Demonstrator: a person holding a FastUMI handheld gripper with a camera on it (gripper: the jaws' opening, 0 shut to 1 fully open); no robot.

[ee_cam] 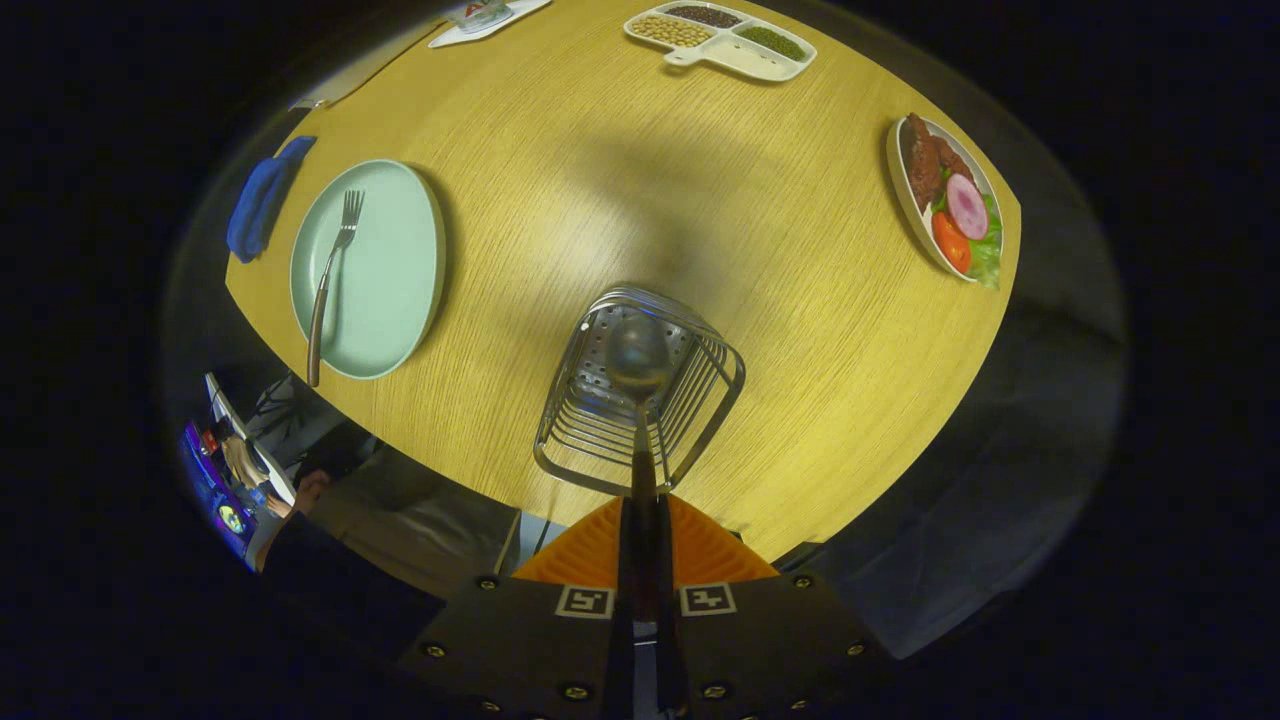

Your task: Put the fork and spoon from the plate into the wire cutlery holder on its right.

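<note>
Orange tongs (644, 545) grip spoon (640, 400) above holder (560, 440) rim.

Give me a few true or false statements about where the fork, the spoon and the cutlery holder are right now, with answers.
1. The gripper is shut on the spoon. True.
2. The spoon's bowl hangs over the wire cutlery holder. True.
3. The fork already stands in the holder. False: it lies on the green plate.
4. The blue cloth lies on the plate. False: it lies on the table beside the plate, at the table's edge.
5. The divided tray of beans sits beyond the holder, across the table. True.
</note>
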